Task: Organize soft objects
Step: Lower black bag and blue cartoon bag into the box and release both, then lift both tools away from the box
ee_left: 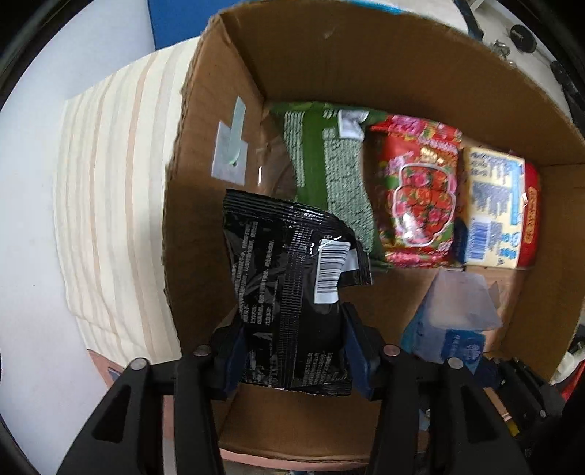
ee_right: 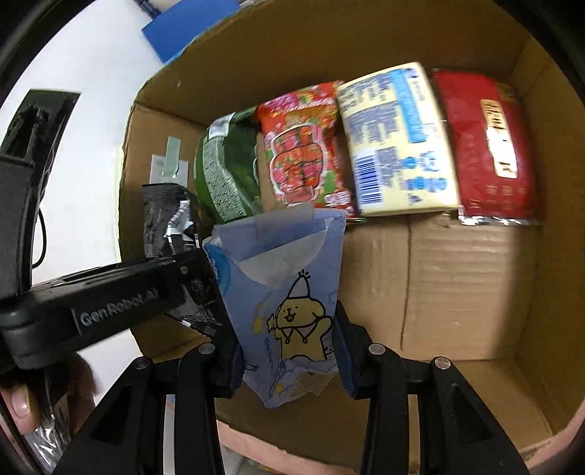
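Observation:
My left gripper [ee_left: 292, 350] is shut on a black foil packet [ee_left: 289, 285] and holds it over the left part of an open cardboard box [ee_left: 226, 128]. My right gripper [ee_right: 287, 350] is shut on a light blue tissue pack with a yellow cartoon dog [ee_right: 285, 292], held over the box floor [ee_right: 457, 285]. Along the far wall lie a green packet [ee_left: 325, 175], a red floral packet [ee_left: 420, 197], a cream and blue pack [ee_left: 493, 215] and a red pack [ee_right: 486, 146]. The left gripper [ee_right: 109, 303] and black packet [ee_right: 164, 219] also show in the right wrist view.
A cream striped cloth [ee_left: 106, 204] lies left of the box on a white surface [ee_left: 25, 255]. A blue panel [ee_right: 182, 25] stands behind the box. Dark cables and gear [ee_left: 523, 36] sit beyond the far right wall. The box floor near the front is bare cardboard.

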The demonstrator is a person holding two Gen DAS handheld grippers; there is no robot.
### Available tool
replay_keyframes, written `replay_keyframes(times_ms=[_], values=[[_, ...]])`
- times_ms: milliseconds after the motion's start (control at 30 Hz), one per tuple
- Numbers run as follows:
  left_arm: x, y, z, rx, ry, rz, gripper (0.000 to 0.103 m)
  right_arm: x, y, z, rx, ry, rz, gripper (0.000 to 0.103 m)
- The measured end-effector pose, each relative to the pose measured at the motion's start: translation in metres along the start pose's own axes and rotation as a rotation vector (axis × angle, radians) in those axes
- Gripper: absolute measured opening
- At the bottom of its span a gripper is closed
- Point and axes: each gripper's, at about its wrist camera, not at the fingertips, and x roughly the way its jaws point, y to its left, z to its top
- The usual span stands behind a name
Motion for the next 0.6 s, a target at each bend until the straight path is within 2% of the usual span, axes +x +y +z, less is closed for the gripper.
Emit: replay_keyframes(times_ms=[33, 100, 133, 267, 333, 367, 500, 600], values=[[0.001, 0.001, 0.000, 0.003, 0.001, 0.005, 0.047, 0.005, 0.004, 0.001, -0.010, 0.014, -0.004, 0.053], [0.002, 0.003, 0.000, 0.011, -0.006, 0.000, 0.048, 0.012, 0.007, 0.001, -0.021, 0.045, -0.002, 0.082], [0.000, 0.004, 0.000, 0.013, -0.012, -0.003, 0.055, 0.015, 0.011, -0.001, -0.032, 0.050, -0.007, 0.088], [-0.009, 0.004, -0.005, 0.017, -0.044, -0.006, 0.073, 0.013, 0.022, -0.005, -0.070, 0.039, -0.076, 0.090], [-0.015, 0.002, -0.007, 0.012, -0.050, -0.012, 0.085, 0.009, 0.022, -0.004, -0.069, 0.036, -0.088, 0.096], [-0.018, 0.002, -0.009, 0.012, -0.054, -0.027, 0.088, 0.006, 0.023, -0.005, -0.074, 0.029, -0.109, 0.102], [-0.028, 0.001, -0.016, 0.002, -0.076, -0.032, 0.091, -0.010, 0.023, -0.006, -0.101, 0.004, -0.165, 0.103], [-0.035, 0.000, -0.025, -0.005, -0.092, -0.034, 0.098, -0.021, 0.024, -0.001, -0.109, -0.015, -0.184, 0.103]])
